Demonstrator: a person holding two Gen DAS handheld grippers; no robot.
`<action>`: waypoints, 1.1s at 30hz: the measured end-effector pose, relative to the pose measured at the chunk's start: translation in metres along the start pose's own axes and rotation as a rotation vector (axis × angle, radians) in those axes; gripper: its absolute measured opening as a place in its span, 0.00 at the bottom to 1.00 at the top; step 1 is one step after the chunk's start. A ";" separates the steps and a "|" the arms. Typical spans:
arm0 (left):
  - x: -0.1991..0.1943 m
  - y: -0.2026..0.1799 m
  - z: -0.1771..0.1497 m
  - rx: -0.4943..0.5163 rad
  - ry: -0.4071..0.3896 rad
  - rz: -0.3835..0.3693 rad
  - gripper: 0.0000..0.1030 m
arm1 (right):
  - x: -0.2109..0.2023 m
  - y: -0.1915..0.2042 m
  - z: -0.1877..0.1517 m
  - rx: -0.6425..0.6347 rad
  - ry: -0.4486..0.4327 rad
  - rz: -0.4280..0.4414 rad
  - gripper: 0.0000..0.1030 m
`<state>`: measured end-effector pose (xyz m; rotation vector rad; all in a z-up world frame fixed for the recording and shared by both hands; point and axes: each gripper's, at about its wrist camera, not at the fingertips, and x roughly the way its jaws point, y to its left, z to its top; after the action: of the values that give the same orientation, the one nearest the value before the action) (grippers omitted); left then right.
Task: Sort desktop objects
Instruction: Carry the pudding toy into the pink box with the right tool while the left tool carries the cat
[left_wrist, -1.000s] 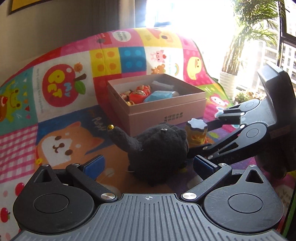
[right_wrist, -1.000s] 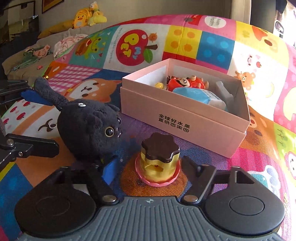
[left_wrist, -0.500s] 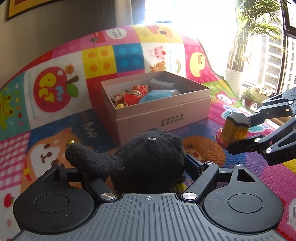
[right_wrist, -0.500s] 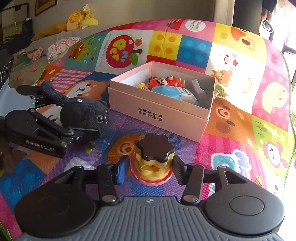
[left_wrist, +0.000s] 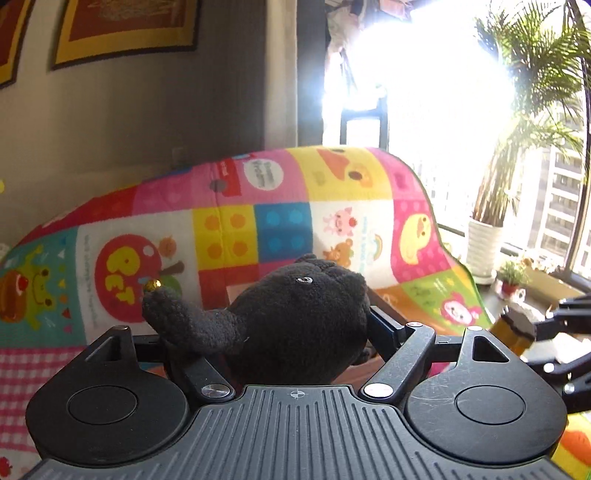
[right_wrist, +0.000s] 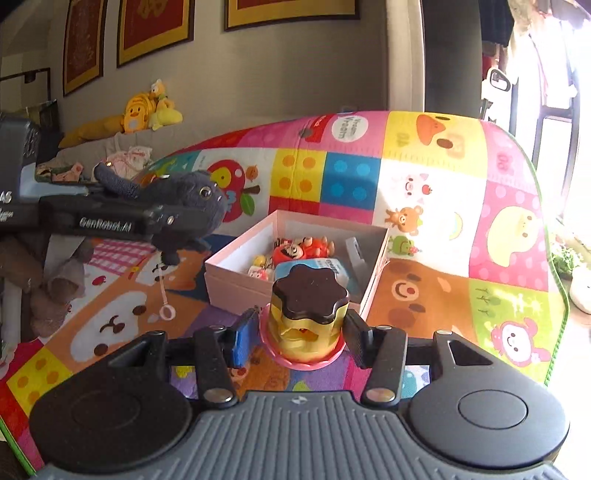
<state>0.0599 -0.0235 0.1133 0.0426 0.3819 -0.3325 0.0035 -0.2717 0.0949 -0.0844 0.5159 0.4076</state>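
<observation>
My left gripper is shut on a black plush cat and holds it up in the air; the cat also shows in the right wrist view, high and left of the box. My right gripper is shut on a yellow pudding toy with a brown lid, lifted above the mat just in front of the pink box. The open box holds several small toys, among them a red figure and a blue packet. The pudding toy shows blurred in the left wrist view.
A colourful cartoon play mat covers the surface and rises at the back. Yellow plush toys and clothes lie on a sofa at the far left. A potted palm stands by the bright window.
Both grippers have risen from the mat with their toys. The cat now hangs well above the surface, and the pudding toy has moved closer to the box's front edge.
</observation>
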 end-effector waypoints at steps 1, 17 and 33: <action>0.010 0.001 0.011 -0.022 -0.008 -0.011 0.82 | 0.001 -0.001 0.001 0.004 -0.005 -0.004 0.49; 0.093 -0.009 0.068 -0.213 0.003 -0.239 0.82 | 0.033 -0.018 -0.012 0.025 0.052 -0.018 0.49; 0.148 0.007 0.000 -0.129 0.269 -0.163 0.92 | 0.040 -0.018 -0.013 0.030 0.064 -0.029 0.49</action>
<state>0.1919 -0.0631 0.0582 -0.0713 0.6744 -0.4645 0.0366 -0.2760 0.0631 -0.0763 0.5829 0.3696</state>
